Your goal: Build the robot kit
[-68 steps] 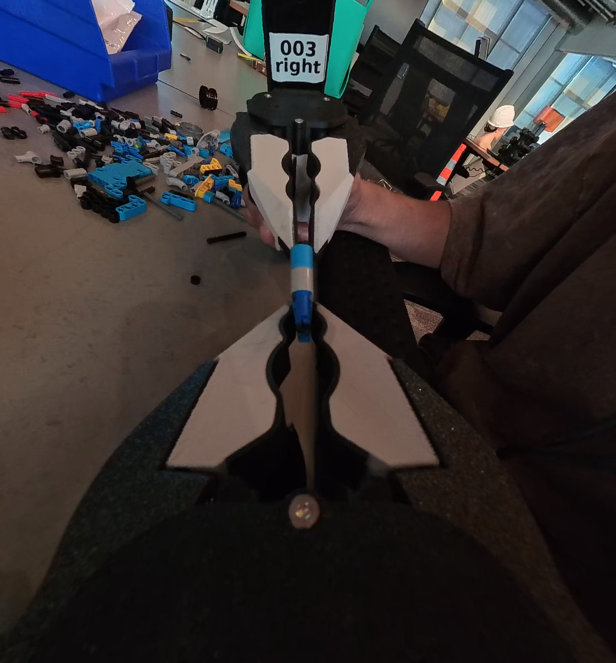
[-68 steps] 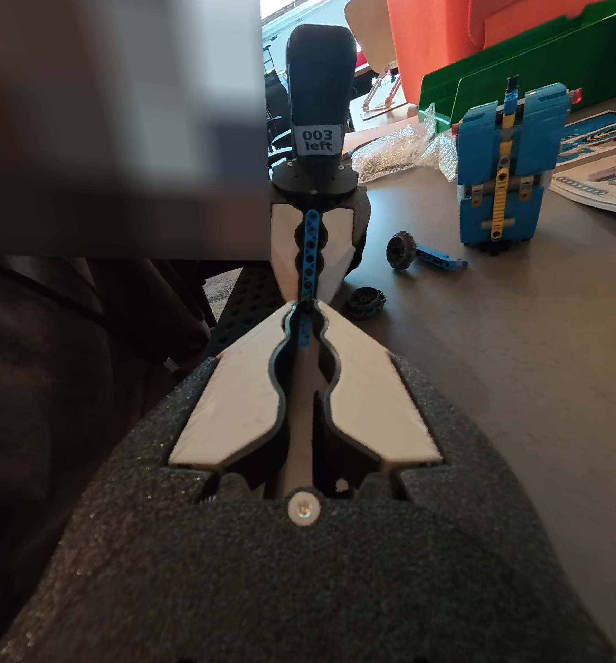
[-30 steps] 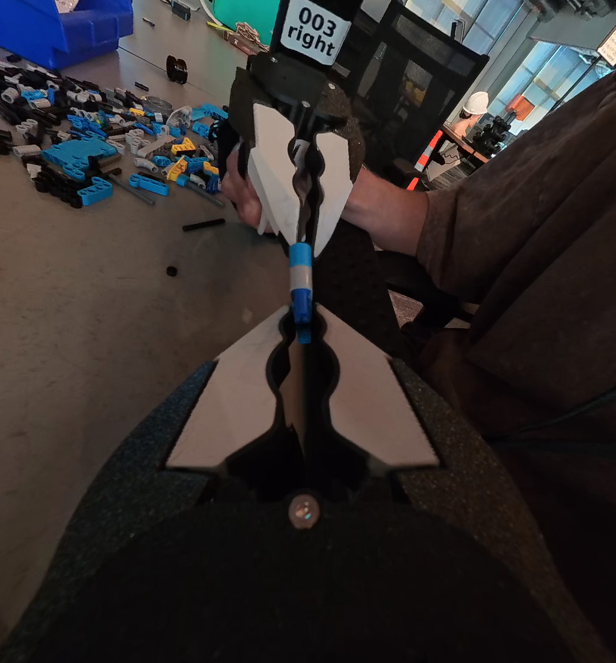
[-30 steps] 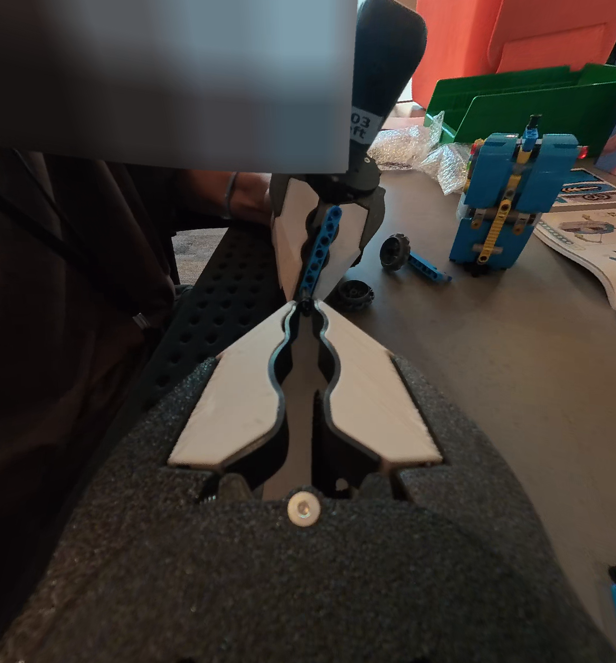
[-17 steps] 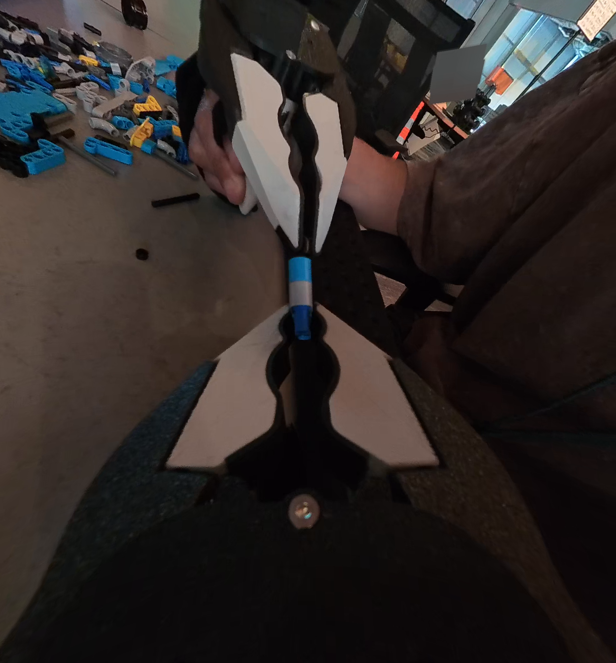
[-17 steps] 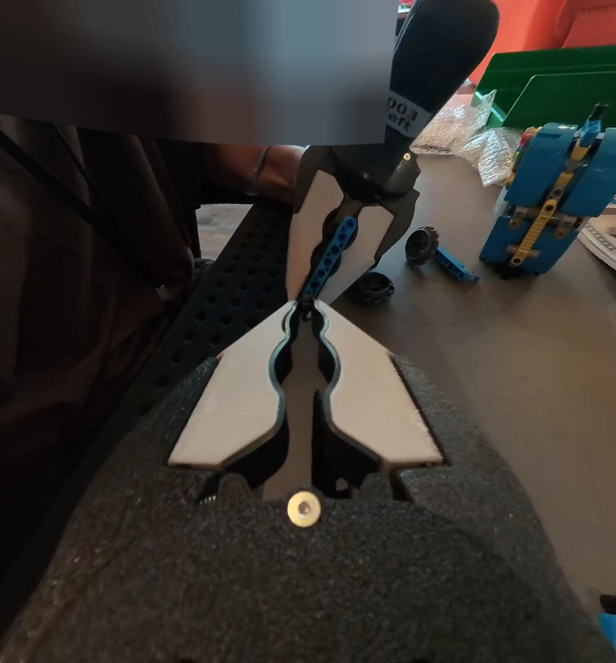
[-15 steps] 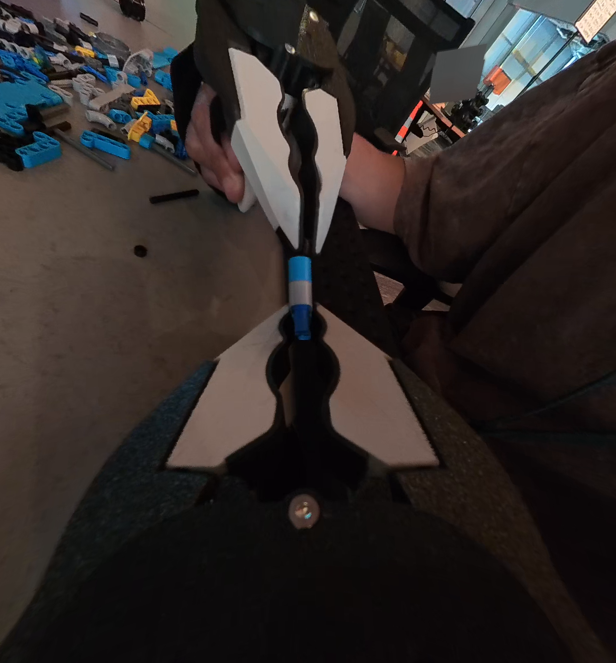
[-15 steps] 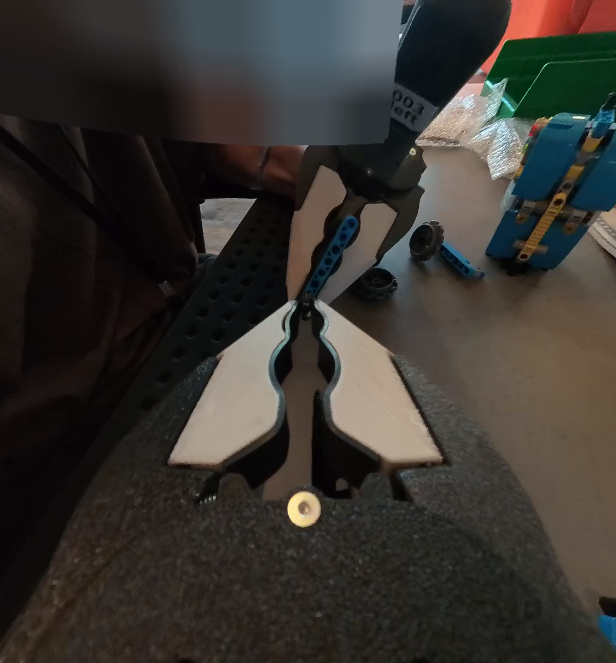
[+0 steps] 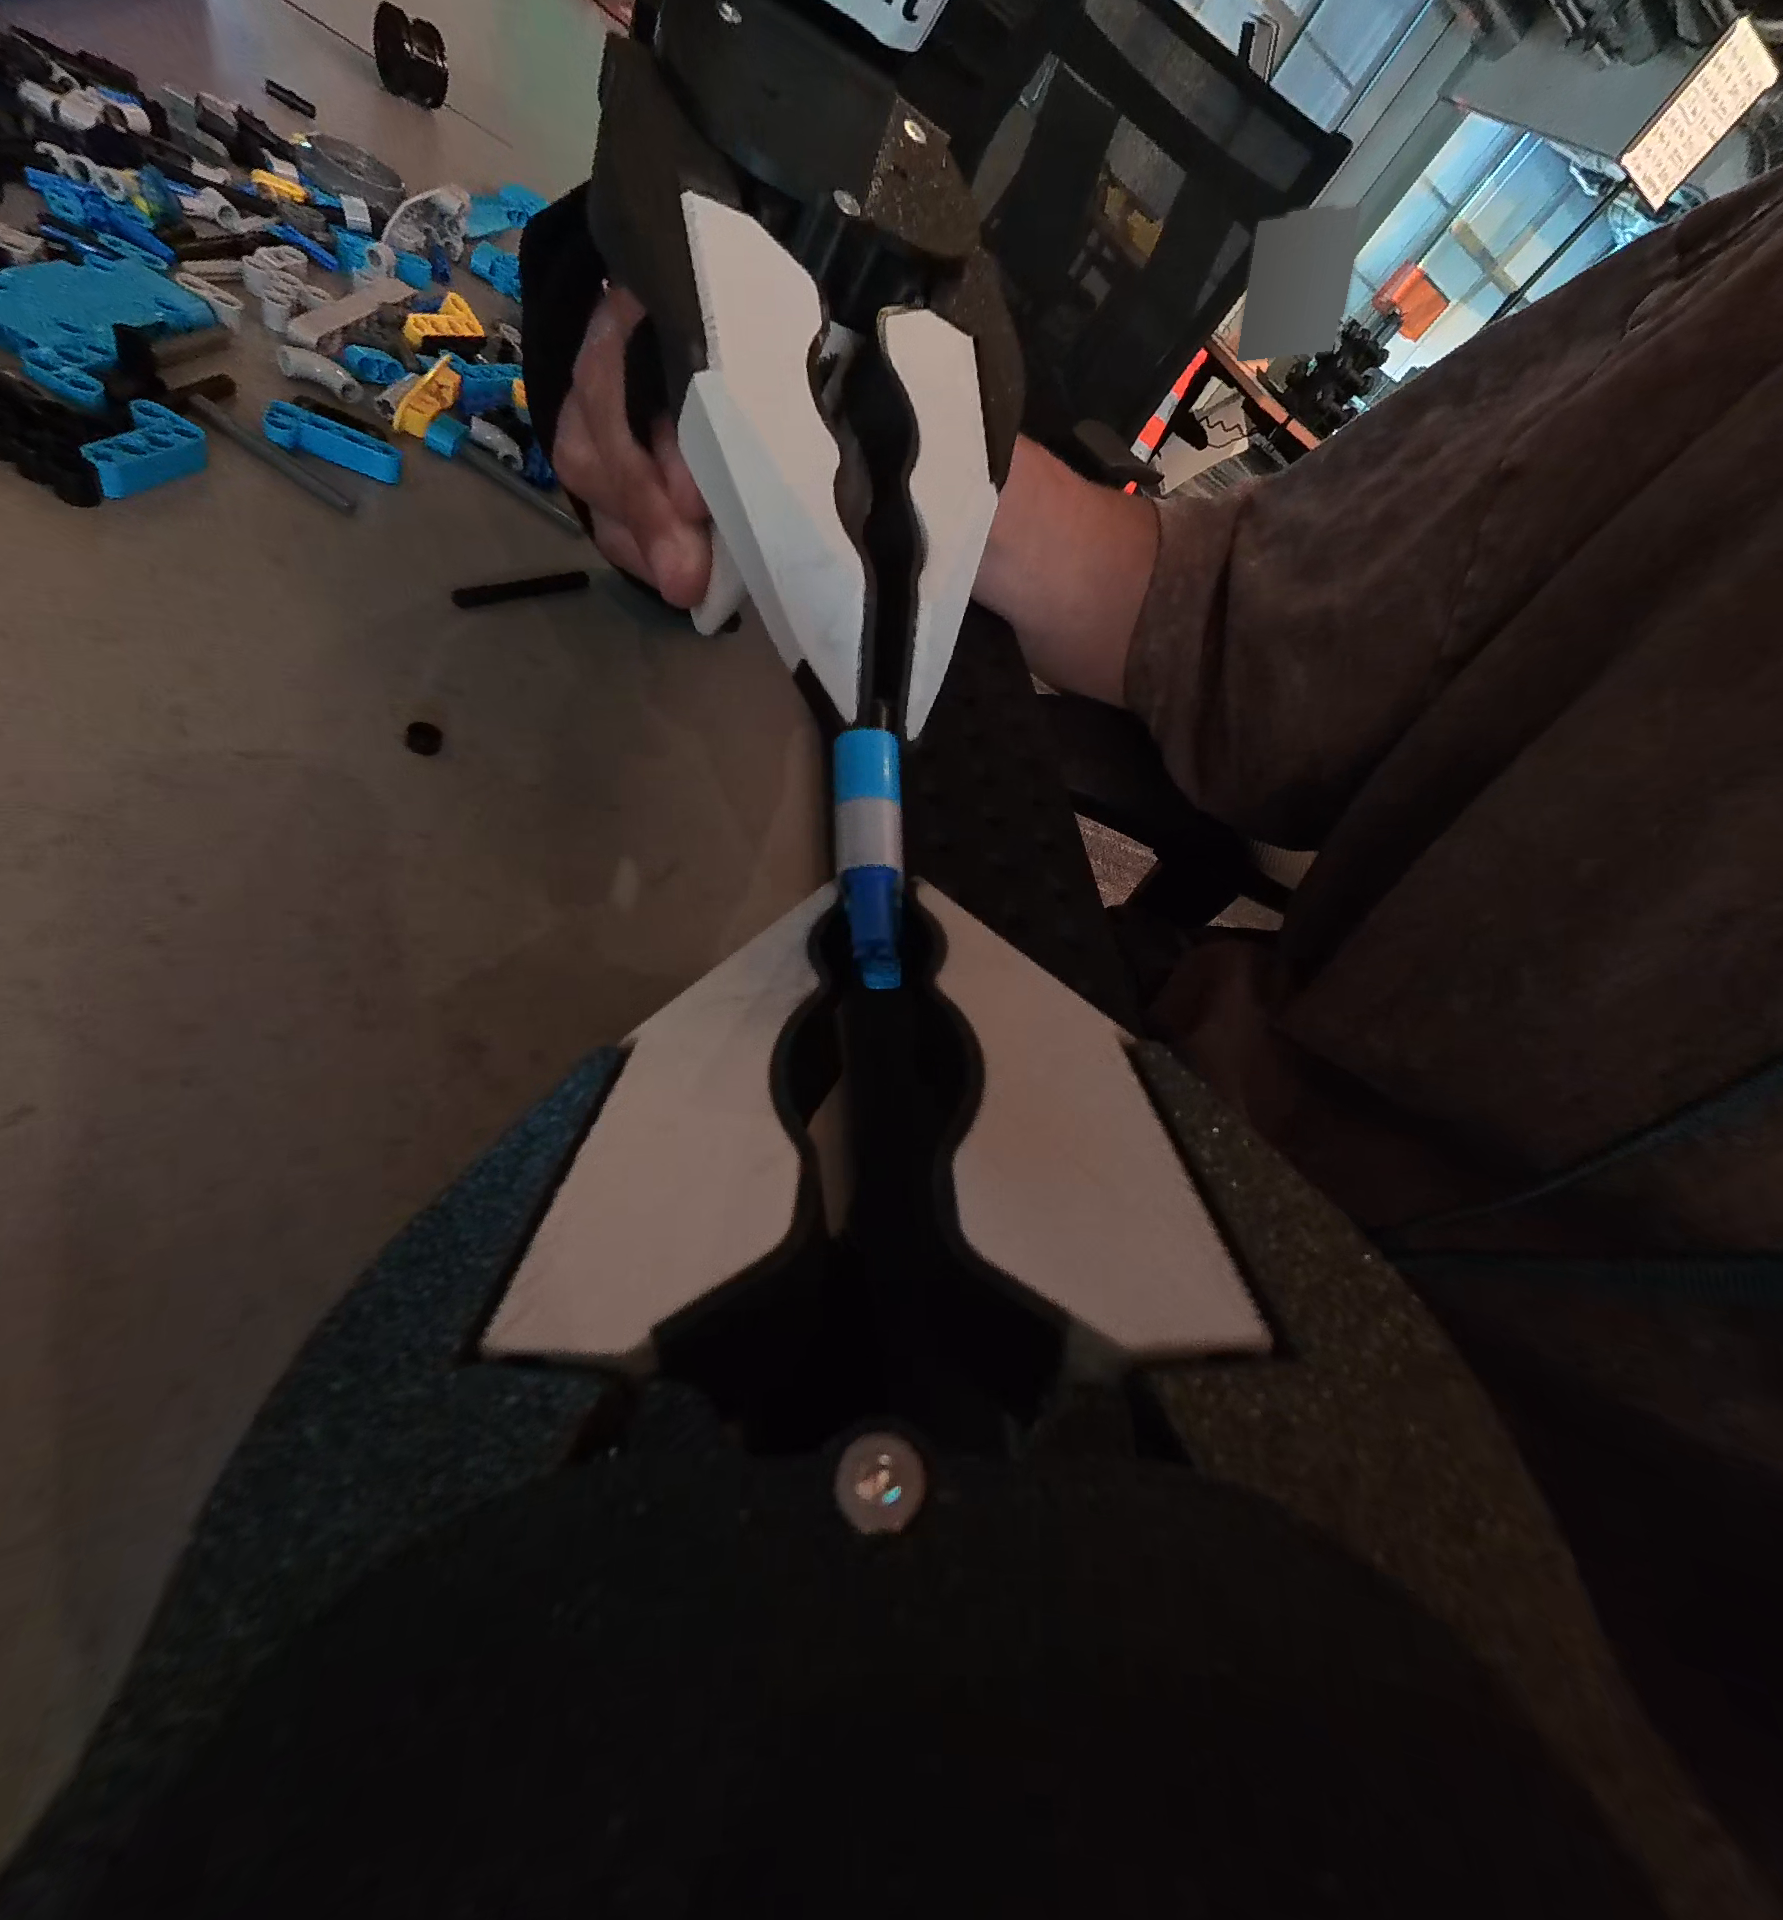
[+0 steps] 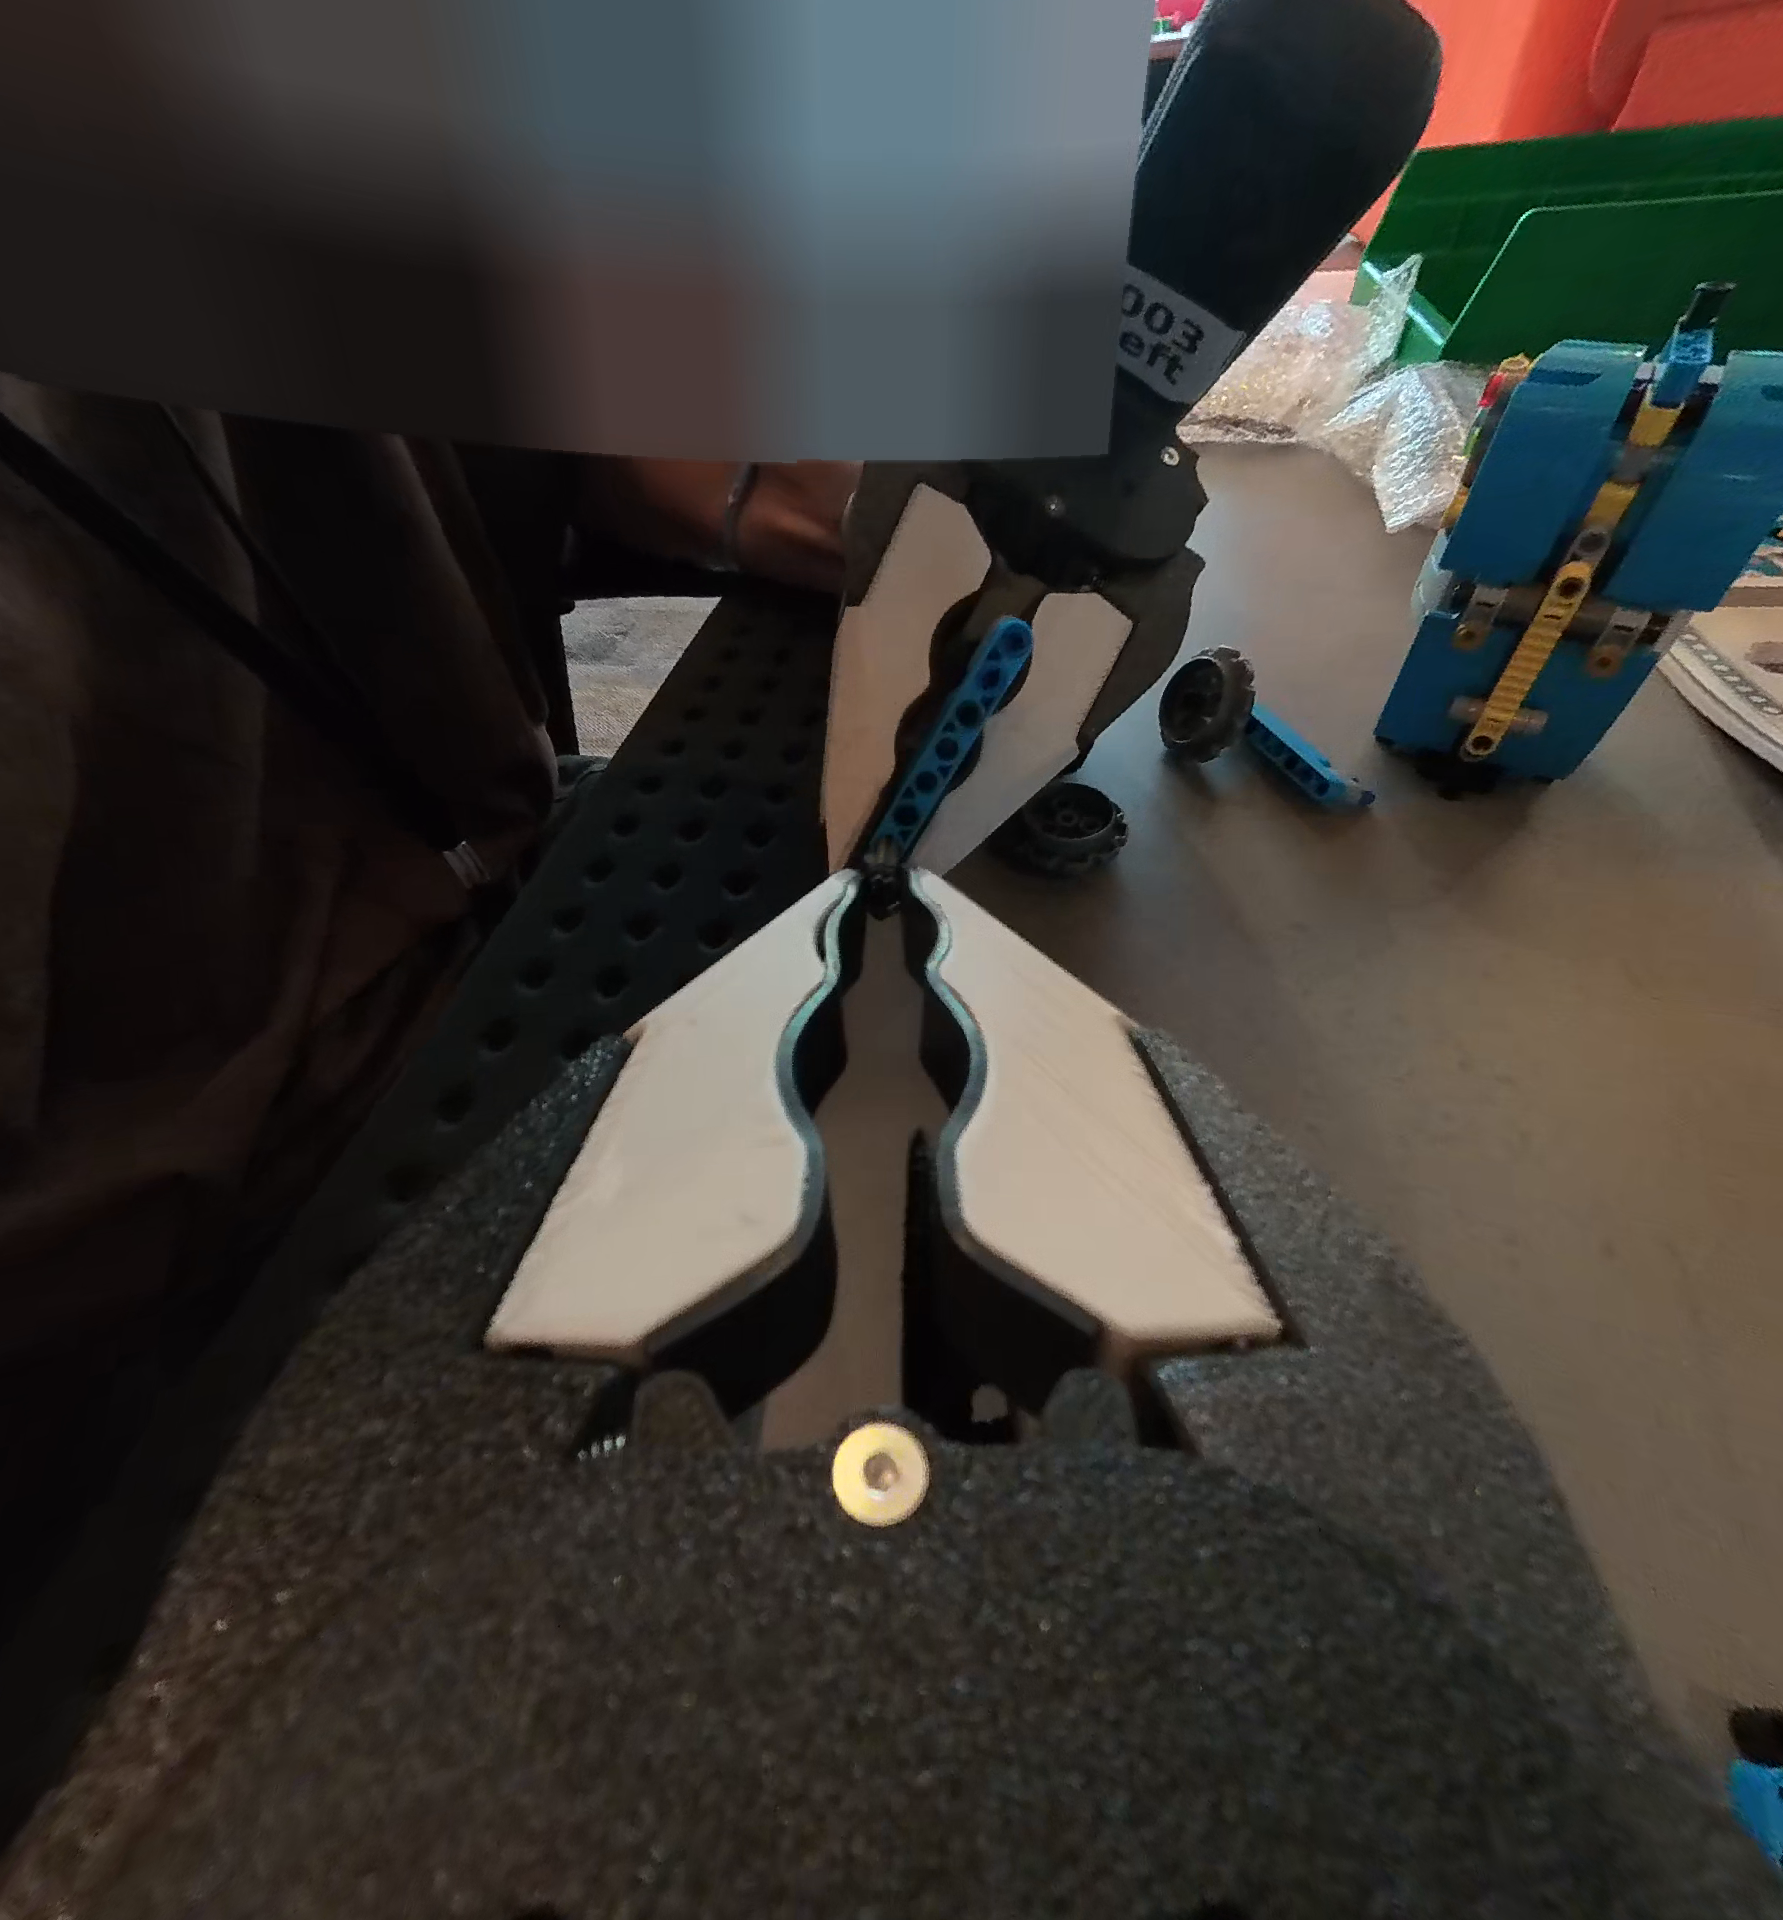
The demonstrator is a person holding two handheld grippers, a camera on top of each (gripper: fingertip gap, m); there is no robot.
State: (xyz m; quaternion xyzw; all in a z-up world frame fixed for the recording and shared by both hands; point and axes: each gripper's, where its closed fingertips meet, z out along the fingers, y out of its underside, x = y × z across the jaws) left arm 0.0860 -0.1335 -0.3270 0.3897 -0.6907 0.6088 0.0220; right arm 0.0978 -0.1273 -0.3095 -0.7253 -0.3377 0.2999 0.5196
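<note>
The left tool (image 9: 871, 914) is clenched on one end of a thin blue beam (image 10: 954, 727), which runs between its white fingers. Nose to nose with it, the right tool (image 10: 879, 894) grips a black axle (image 9: 879, 665) strung with blue and grey sleeves (image 9: 868, 800), whose tip meets the beam's end. Both hang above the grey table (image 9: 191, 883). Beyond lie a scatter of loose blue, black and yellow parts (image 9: 243, 343) on one side, and a blue built model (image 10: 1604, 561) with black wheels (image 10: 1204, 701) on the other.
</note>
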